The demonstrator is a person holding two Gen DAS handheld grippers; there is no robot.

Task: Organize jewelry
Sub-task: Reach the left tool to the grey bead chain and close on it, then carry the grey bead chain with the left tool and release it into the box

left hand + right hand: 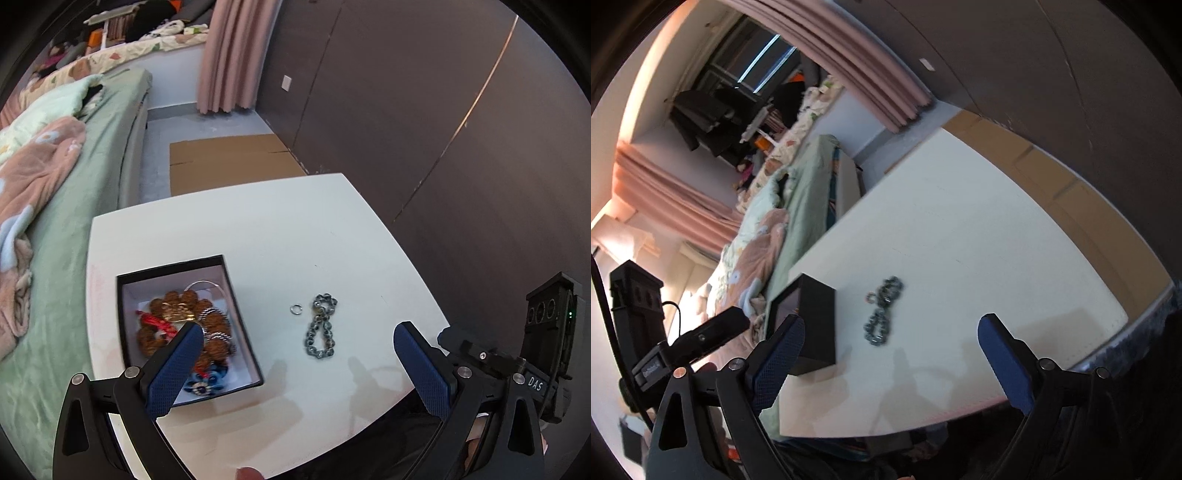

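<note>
A black jewelry box [243,328] with a white inside sits on the left of the white table [266,229]. It holds a brown bead bracelet [177,301], a red cord piece, a silver chain and a blue flower piece [203,386]. A grey-blue bead bracelet [320,330] and a small silver ring [295,309] lie on the table right of the box. My left gripper [297,334] is open and empty above the table's near edge. My right gripper [890,326] is open and empty, tilted, with the bracelet [882,312] and box [816,325] ahead.
A bed with green sheet [92,177] and pink blanket [33,192] runs along the table's left. A dark wall [443,110] stands to the right. Flat cardboard [232,158] lies on the floor beyond the table. The right gripper's body [546,354] shows at the table's right edge.
</note>
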